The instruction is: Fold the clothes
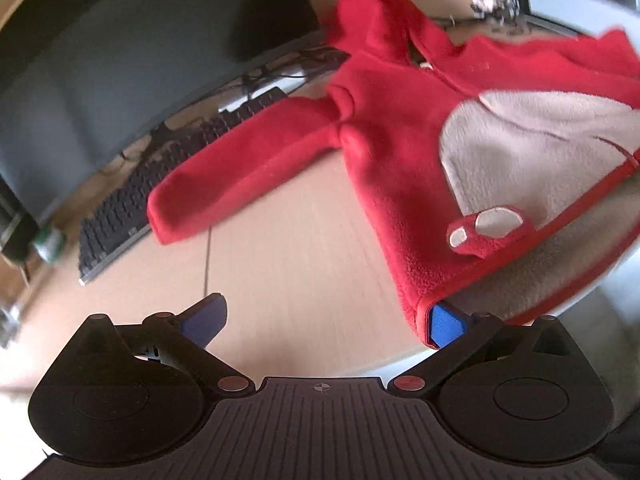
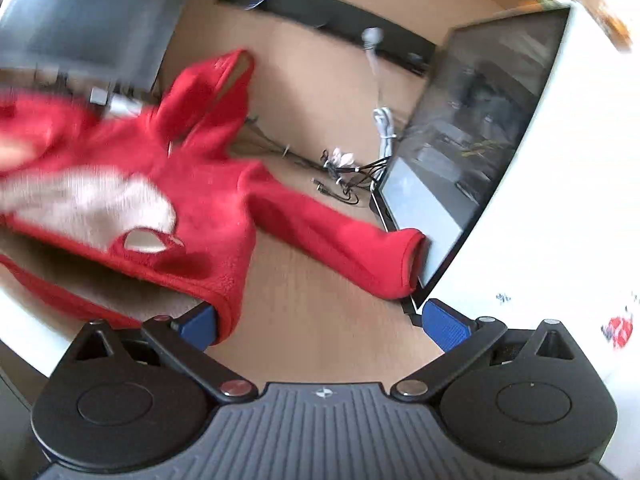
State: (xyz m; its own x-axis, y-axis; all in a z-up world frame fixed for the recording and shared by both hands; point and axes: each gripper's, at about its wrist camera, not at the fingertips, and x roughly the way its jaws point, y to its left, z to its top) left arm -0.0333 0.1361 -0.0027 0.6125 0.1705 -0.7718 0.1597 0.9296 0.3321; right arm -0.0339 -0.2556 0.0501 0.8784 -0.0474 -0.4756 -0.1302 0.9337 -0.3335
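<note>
Lying spread face-up across the wooden desk [image 1: 288, 248], hood toward the back edge, a red fleece hooded jacket [image 1: 384, 148] with a cream belly patch [image 1: 536, 140]; hem raised off the desk toward the front edge, both sleeves flung out sideways. Left gripper [image 1: 320, 320] gaping wide, its right-hand blue pad [image 1: 446, 326] touching one hem corner, the other pad well clear, so nothing pinched. Right gripper [image 2: 320, 322] likewise wide, its left-hand pad [image 2: 198, 326] against the opposite hem corner. Likely trouble: fleece sliding off a single pad and the hem dropping crooked; one sleeve cuff [image 1: 168, 216] resting on the black keyboard [image 1: 120, 220], the other cuff [image 2: 404, 264] touching a monitor [image 2: 460, 152], so a drag could snag keys or pull at the cables [image 2: 344, 176] near the back edge.
</note>
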